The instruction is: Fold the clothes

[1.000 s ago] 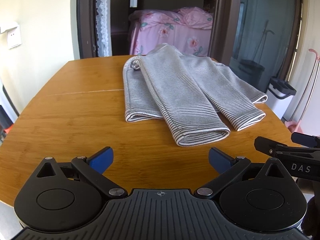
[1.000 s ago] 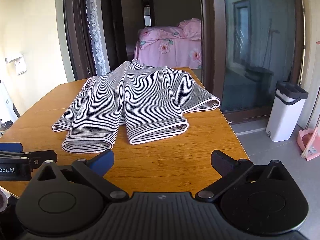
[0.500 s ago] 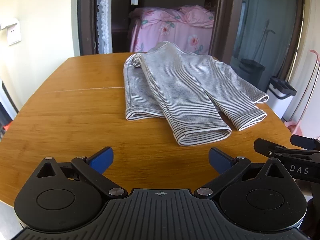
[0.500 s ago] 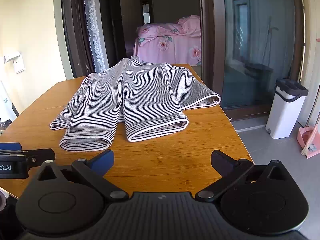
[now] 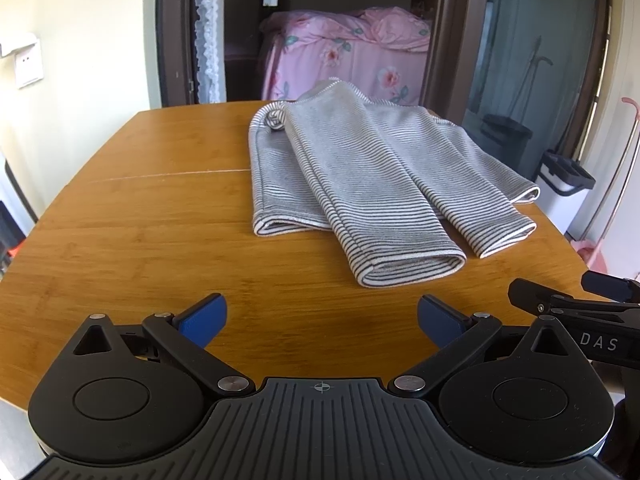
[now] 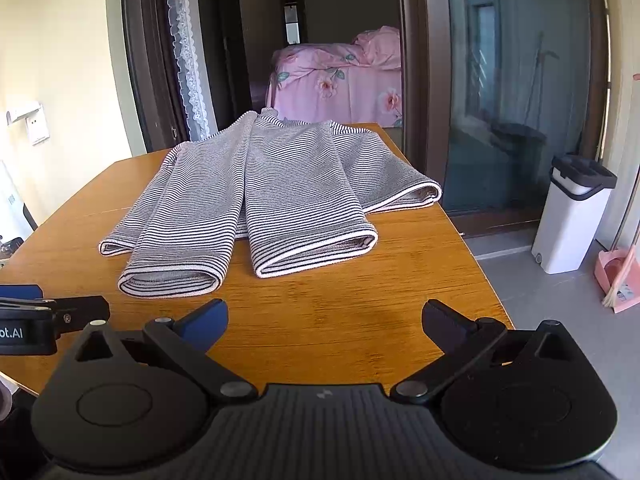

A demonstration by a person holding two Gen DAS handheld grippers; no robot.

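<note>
Wooden table [image 5: 140, 240] filled the foreground; the left gripper [image 5: 320, 318] and right gripper [image 6: 326, 320] hovered over its near edge, jaws spread and empty. Ahead of both lay the striped garment [image 5: 360, 184], with a pink floral bed [image 5: 344, 60] beyond.

Both views sit slightly nearer the striped garment [image 5: 360, 184] than earlier.

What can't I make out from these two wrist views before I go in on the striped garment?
- Striped garment: far collar end drops behind the table's far edge in both views; layers beneath the folded sleeves are covered.
- Wooden table: near edge hidden behind each claw's body.
- Right claw: cut off by the frame edge in the left view.
- Left claw: likewise in the right view.
</note>
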